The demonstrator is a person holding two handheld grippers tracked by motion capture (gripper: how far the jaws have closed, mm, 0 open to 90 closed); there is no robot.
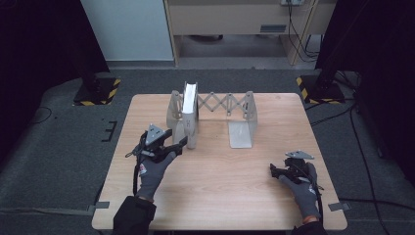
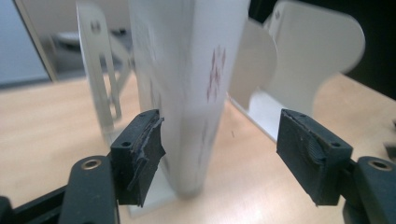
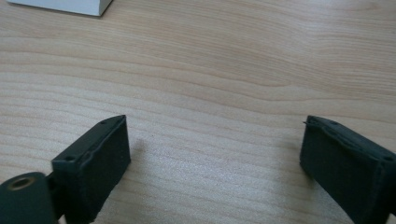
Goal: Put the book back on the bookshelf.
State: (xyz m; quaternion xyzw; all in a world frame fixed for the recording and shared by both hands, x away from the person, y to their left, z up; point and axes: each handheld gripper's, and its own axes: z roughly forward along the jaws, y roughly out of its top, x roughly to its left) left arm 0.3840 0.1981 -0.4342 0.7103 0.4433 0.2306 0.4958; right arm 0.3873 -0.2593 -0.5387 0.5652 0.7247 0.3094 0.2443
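A white book (image 1: 190,115) stands upright in the left bay of a metal expanding book rack (image 1: 230,104) at the back of the wooden table (image 1: 220,196). My left gripper (image 1: 182,142) reaches the book's near edge from the front left. In the left gripper view the book (image 2: 187,88) stands between the jaws. The left pad (image 2: 140,149) sits right beside it, while the right pad (image 2: 308,154) is well apart from it. My right gripper (image 1: 272,170) rests low at the table's right front, and its jaws (image 3: 215,158) stand open over bare wood.
The rack's right bay, with its flat base plate (image 1: 241,134), holds nothing. Behind the book rise curved metal side plates (image 2: 308,60). A pale flat edge (image 3: 70,5) lies ahead of the right gripper. Dark floor, cables and stand feet surround the table.
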